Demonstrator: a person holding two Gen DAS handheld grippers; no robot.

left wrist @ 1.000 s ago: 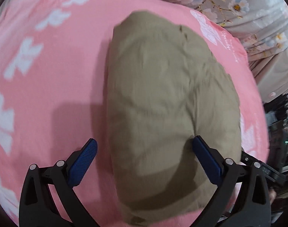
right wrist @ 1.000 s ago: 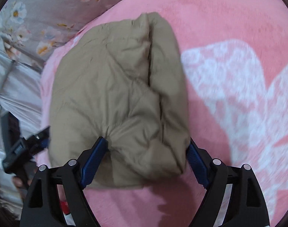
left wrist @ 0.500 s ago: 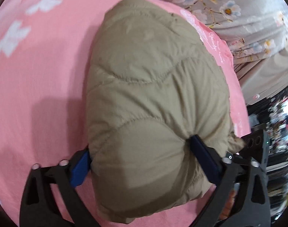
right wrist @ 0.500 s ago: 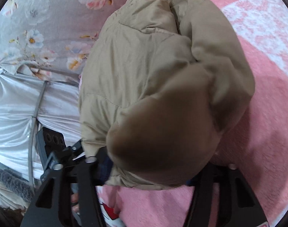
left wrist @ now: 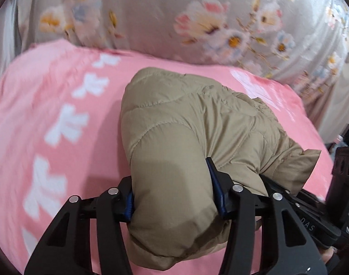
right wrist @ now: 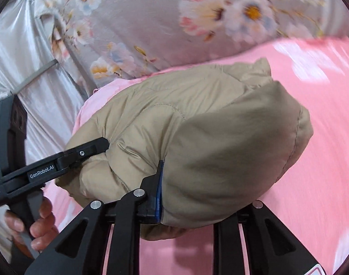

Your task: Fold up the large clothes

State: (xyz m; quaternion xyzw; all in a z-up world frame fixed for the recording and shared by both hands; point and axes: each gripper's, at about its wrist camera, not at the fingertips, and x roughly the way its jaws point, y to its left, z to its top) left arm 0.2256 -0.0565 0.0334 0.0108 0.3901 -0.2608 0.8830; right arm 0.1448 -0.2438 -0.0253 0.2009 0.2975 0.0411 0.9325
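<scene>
A folded tan quilted puffer jacket (left wrist: 197,126) lies bundled on a pink blanket (left wrist: 59,91). My left gripper (left wrist: 174,197) is shut on the jacket's near end, its blue pads pressed into the padding on both sides. In the right wrist view the jacket (right wrist: 220,137) bulges between my right gripper's (right wrist: 204,197) fingers, which are shut on its other near end; the right finger is mostly hidden by fabric. The near edge looks raised off the blanket. The left gripper also shows in the right wrist view (right wrist: 82,153), biting the jacket's left side.
A grey floral quilt (left wrist: 197,18) lies bunched behind the pink blanket. Silvery fabric (right wrist: 37,80) hangs at the left of the right wrist view. The person's hand (right wrist: 34,224) holds the left gripper's handle. Dark clutter sits at the far right (left wrist: 348,137).
Both grippers moved in from open beside the jacket and closed on its near end. The bundle has been lifted and the views tilted up toward the floral quilt.
</scene>
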